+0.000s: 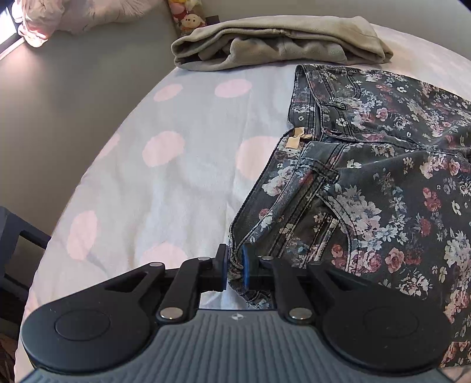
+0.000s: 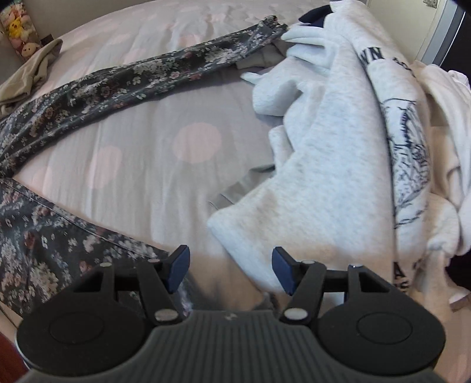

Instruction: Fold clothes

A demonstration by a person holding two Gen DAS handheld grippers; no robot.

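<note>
Dark floral jeans (image 1: 368, 182) lie on the polka-dot bed sheet (image 1: 164, 182), waistband toward the left. My left gripper (image 1: 235, 269) is shut on the near corner of the waistband. In the right wrist view the jeans' two legs (image 2: 123, 85) spread apart across the bed, one running to the far right, one (image 2: 44, 244) along the near left. My right gripper (image 2: 231, 269) is open and empty, just above the sheet between the near leg and a grey sweatshirt (image 2: 332, 147).
A folded beige garment (image 1: 279, 44) lies at the far edge of the bed. Plush toys (image 1: 188, 17) stand behind it. The printed grey sweatshirt and a white garment (image 2: 441, 123) are piled on the right. The bed edge drops off at left.
</note>
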